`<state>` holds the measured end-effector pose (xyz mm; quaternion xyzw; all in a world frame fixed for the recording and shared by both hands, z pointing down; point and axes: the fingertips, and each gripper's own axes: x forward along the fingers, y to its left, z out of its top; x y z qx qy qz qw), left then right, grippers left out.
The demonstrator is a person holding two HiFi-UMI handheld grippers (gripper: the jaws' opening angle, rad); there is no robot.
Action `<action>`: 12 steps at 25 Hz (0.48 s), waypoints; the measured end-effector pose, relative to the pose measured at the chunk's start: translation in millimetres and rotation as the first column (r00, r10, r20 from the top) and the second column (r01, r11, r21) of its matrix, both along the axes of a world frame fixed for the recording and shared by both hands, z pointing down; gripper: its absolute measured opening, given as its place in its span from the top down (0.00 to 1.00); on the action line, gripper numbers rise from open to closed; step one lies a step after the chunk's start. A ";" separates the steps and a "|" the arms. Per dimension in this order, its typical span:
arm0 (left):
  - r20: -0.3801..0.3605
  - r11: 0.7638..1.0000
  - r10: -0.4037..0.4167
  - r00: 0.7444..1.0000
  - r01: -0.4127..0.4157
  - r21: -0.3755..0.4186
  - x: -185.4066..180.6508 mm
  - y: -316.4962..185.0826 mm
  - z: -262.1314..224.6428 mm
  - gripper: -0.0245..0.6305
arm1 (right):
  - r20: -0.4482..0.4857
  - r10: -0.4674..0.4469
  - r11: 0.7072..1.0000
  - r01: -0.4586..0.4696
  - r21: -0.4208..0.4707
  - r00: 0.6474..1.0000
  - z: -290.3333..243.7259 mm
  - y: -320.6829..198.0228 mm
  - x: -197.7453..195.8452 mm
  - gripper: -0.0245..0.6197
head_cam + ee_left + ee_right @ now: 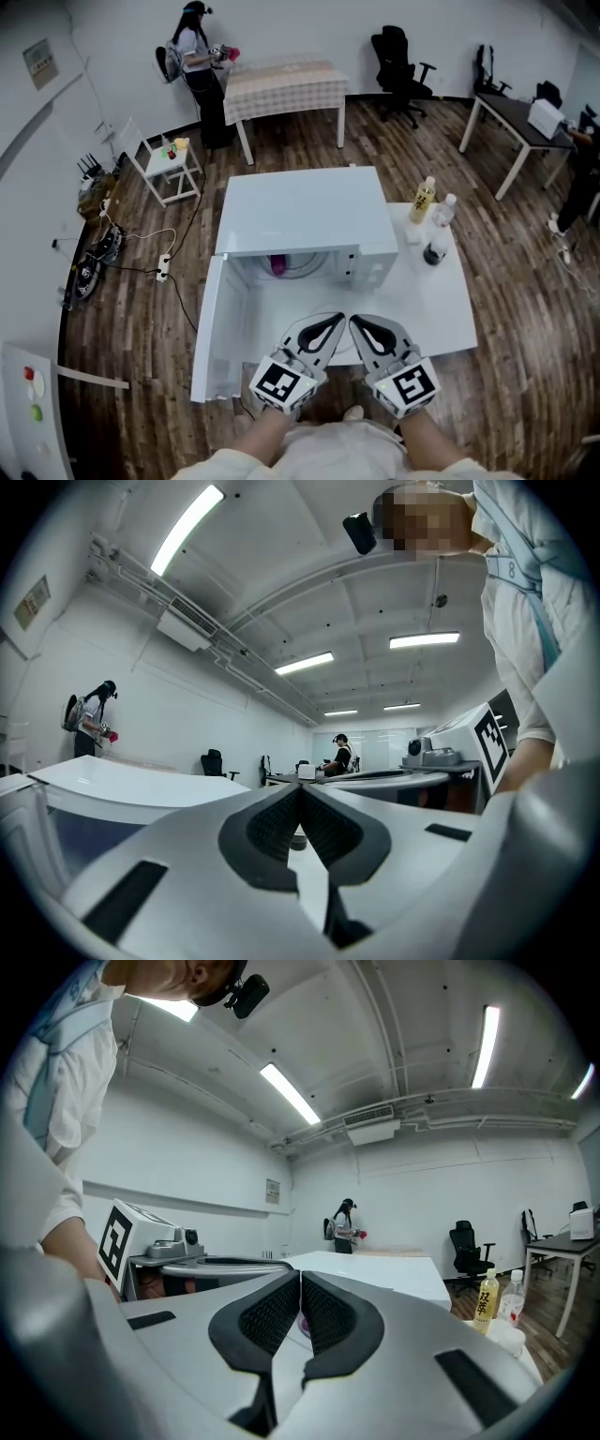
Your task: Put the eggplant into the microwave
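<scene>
White is the colour of the microwave [305, 211], which is set on a white table [441, 300] with its door [220, 328] swung fully open to the left. The purple eggplant [278, 265] is seen lying inside the cavity, at its left part, on a pale turntable plate [305, 270]; it is touched by neither gripper. The left gripper [334, 321] and the right gripper [360, 322] are held side by side at the near edge of the table, in front of the open cavity and pointed towards it, with their tips close to each other. In the left gripper view the jaws of the left gripper [300, 791] are shown pressed together, with nothing between them. In the right gripper view the jaws of the right gripper [300, 1277] are likewise closed pad against pad and empty. To the right of the microwave, on the table, a yellow bottle [423, 200] and a clear bottle [443, 211] are stood just beside each other. Far to the left, a person [197, 61] is seen at a checked table [286, 84].
</scene>
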<state>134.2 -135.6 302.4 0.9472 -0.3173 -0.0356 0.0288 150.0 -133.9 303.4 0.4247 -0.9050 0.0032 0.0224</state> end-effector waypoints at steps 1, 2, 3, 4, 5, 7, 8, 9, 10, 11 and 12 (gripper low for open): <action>-0.003 1.000 0.002 1.000 -0.002 0.002 0.5 0.4 -1.3 0.96 | 0.000 0.000 1.000 0.000 0.003 1.000 -1.3 -0.6 0.1 0.91; -0.005 1.000 0.004 1.000 -0.004 0.005 1.0 0.8 -3.1 0.96 | 0.001 0.000 1.000 0.000 0.007 1.000 -3.1 -1.0 0.2 0.91; -0.006 1.000 0.006 1.000 -0.006 0.008 1.3 1.3 -5.1 0.96 | 0.001 -0.001 1.000 0.001 0.010 1.000 -5.3 -1.2 0.1 0.91; -0.007 1.000 0.009 1.000 -0.009 0.011 1.5 1.8 -6.9 0.96 | 0.001 -0.002 1.000 0.002 0.013 1.000 -7.3 -1.1 -0.1 0.91; -0.007 1.000 0.011 1.000 -0.011 0.013 1.8 2.2 -8.0 0.96 | -0.001 -0.003 1.000 0.003 0.015 1.000 -8.4 -0.9 -0.3 0.91; -0.009 1.000 0.014 1.000 -0.014 0.015 2.4 2.4 -8.5 0.96 | -0.006 -0.006 1.000 0.006 0.018 1.000 -8.4 -1.0 -1.1 0.91; -0.010 1.000 0.014 1.000 -0.014 0.015 2.5 2.2 -8.5 0.96 | -0.007 -0.006 1.000 0.006 0.018 1.000 -8.0 -1.2 -1.6 0.91; -0.012 1.000 0.013 1.000 -0.013 0.015 2.3 2.0 -8.7 0.96 | -0.008 -0.006 1.000 0.006 0.018 1.000 -7.9 -1.4 -2.1 0.91; -0.014 1.000 0.013 1.000 -0.013 0.016 1.9 1.8 -9.0 0.96 | -0.007 -0.006 1.000 0.006 0.018 1.000 -8.0 -1.3 -2.5 0.91; -0.015 1.000 0.014 1.000 -0.014 0.017 1.5 1.8 -9.4 0.96 | -0.006 -0.005 1.000 0.006 0.017 1.000 -8.4 -1.0 -2.9 0.91; -0.014 1.000 0.015 1.000 -0.015 0.017 1.2 1.9 -9.6 0.96 | -0.005 -0.005 1.000 0.005 0.017 1.000 -8.7 -0.6 -3.3 0.91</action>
